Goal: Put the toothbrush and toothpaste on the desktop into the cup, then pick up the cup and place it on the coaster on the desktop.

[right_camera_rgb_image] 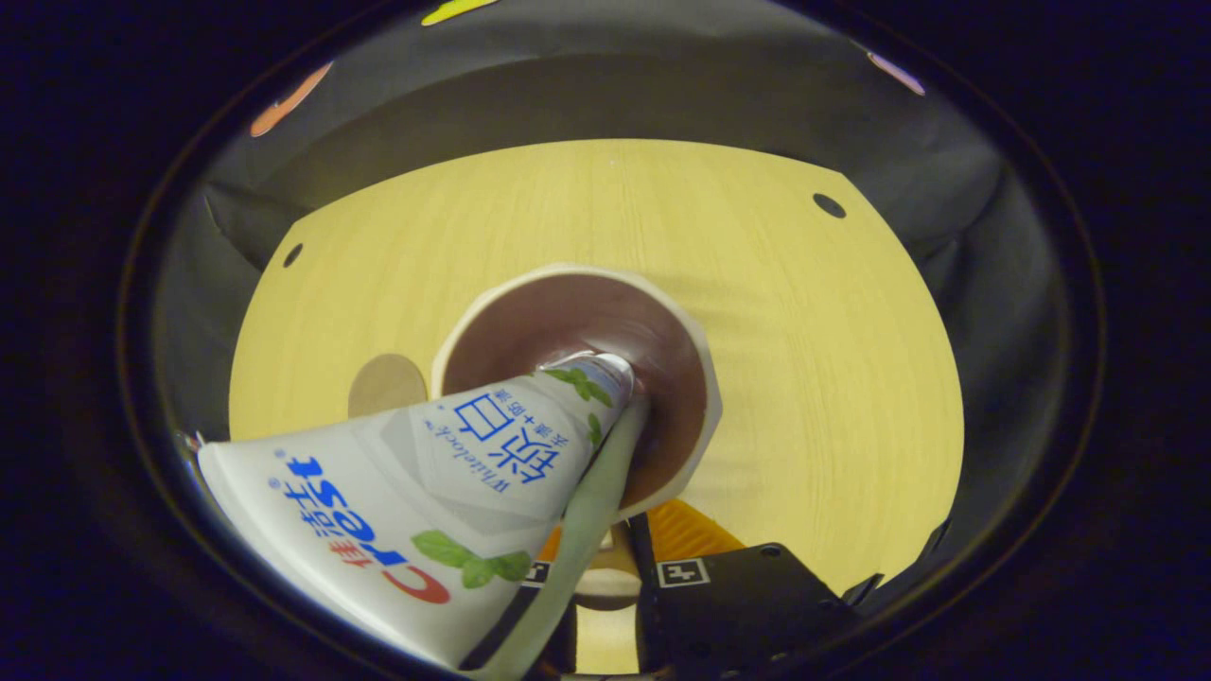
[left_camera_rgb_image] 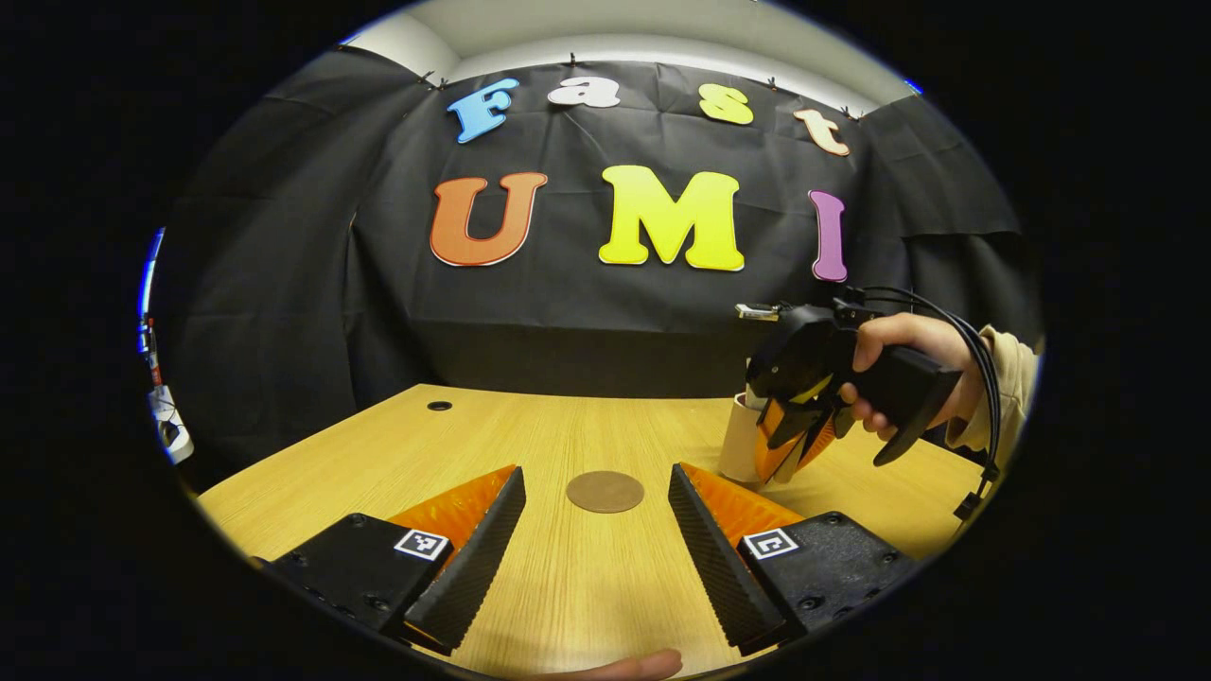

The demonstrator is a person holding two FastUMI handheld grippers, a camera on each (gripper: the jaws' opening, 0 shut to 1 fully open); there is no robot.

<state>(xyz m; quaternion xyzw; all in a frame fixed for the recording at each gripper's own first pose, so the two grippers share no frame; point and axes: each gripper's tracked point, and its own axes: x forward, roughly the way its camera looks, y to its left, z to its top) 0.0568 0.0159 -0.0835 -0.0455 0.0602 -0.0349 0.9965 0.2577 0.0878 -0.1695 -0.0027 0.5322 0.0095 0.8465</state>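
Low in the right gripper view, the right gripper [right_camera_rgb_image: 605, 567] points down over the cup [right_camera_rgb_image: 681, 312]; whether its jaws grip, I cannot tell. Toothpaste [right_camera_rgb_image: 397, 492] and toothbrush [right_camera_rgb_image: 591, 492] slant into the cup. The left gripper [left_camera_rgb_image: 596, 549] is wide open, with the coaster [left_camera_rgb_image: 605, 492] just ahead, centre frame.

Even, bright overhead light; soft shadows on desk [left_camera_rgb_image: 587, 445]. Strong fisheye bending at edges. Toothpaste tube [right_camera_rgb_image: 407, 501] close, slightly blurred.
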